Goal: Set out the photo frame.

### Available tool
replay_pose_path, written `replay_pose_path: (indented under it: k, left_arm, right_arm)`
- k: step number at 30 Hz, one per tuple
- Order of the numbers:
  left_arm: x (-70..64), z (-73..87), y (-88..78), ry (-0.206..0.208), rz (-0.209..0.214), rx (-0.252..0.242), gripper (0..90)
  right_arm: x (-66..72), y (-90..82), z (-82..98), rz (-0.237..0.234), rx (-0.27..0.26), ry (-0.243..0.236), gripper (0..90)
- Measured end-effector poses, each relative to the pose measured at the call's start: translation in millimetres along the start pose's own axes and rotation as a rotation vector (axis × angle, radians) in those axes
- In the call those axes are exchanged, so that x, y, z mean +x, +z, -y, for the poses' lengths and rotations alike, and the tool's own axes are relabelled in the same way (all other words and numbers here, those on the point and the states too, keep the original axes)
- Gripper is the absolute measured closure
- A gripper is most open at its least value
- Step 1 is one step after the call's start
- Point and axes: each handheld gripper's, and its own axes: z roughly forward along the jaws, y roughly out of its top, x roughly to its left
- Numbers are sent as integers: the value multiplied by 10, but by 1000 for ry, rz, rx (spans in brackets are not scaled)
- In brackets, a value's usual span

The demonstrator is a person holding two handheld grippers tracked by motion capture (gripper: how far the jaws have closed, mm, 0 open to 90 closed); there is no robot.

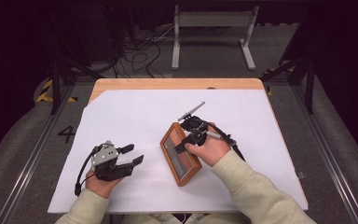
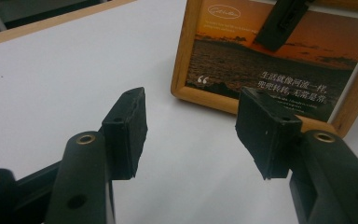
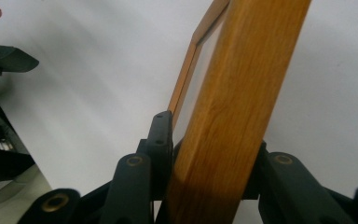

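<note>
A wooden picture frame (image 1: 181, 153) lies on the white sheet (image 1: 135, 116) that covers the bench (image 1: 177, 84), a little toward the near right of the middle and slanted against the near edge. The right claw (image 1: 189, 140) has its jaws clamped across the frame's right side rail; in the right gripper view the wood (image 3: 233, 107) sits squeezed between the two black pads, one pressing the glazed face, the other the outer side. The left claw (image 1: 131, 154) rests toward the near left corner, jaws apart with nothing between them, pointed at the frame; its own view looks across at the sunset print (image 2: 279, 65) behind the glass.

The frame looks stiff and fairly light, so it should lift as one rigid piece. The varnished wood is smooth and could slip if the grip is shallow, and the glazing is the fragile part, so pressure belongs on the rails, not the pane. Held by one rail alone it will likely want to swing; a second hold on the opposite long rail, where the left claw is aimed, would steady it.
</note>
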Motion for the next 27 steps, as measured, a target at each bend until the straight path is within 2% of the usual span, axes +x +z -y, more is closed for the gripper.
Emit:
replay_pose_path:
  k: [2, 4, 5, 7, 9, 10, 11, 13, 15, 16, 17, 18, 20, 23, 27]
  left_arm:
    - [0, 0, 0, 0, 0, 0, 434]
    - [1, 0, 2, -1, 1, 0, 434]
    - [1, 0, 2, -1, 1, 0, 434]
    - [1, 0, 2, -1, 1, 1, 434]
    - [-1, -2, 0, 1, 0, -1, 434]
    - [-1, -1, -1, 1, 0, -1, 434]
    - [0, -1, 0, 0, 0, -1, 434]
    - [0, -1, 0, 0, 0, -1, 435]
    - [-1, -1, 2, 0, 1, 0, 435]
    - [0, -1, 3, 0, 1, 0, 434]
    - [0, -1, 4, 0, 1, 0, 435]
    - [0, -1, 4, 0, 1, 0, 435]
    - [0, -2, 4, 2, 1, -1, 435]
    - [0, -2, 5, 2, 2, -1, 435]
    - [2, 0, 7, -2, 4, 0, 435]
  right_arm:
    - [-9, -11, -5, -17, 9, 1, 682]
    - [-24, -64, -23, -79, 23, -23, 717]
    - [-24, -64, -23, -79, 23, -23, 717]
    - [7, -111, -38, -52, 33, -77, 723]
    - [12, -160, -65, -5, 62, -156, 723]
    - [14, -180, -76, 4, 71, -177, 723]
    - [3, -205, -86, 8, 83, -205, 723]
    - [-1, -231, -95, 10, 87, -215, 723]
    - [-19, -304, -117, 10, 91, -252, 724]
    - [-20, -370, -146, 3, 100, -312, 725]
    - [-15, -392, -156, 2, 104, -338, 724]
    - [-15, -392, -156, 2, 104, -338, 724]
    - [4, -461, -191, 14, 117, -413, 725]
    - [18, -520, -233, 21, 141, -496, 725]
    - [41, -556, -274, 26, 168, -587, 725]
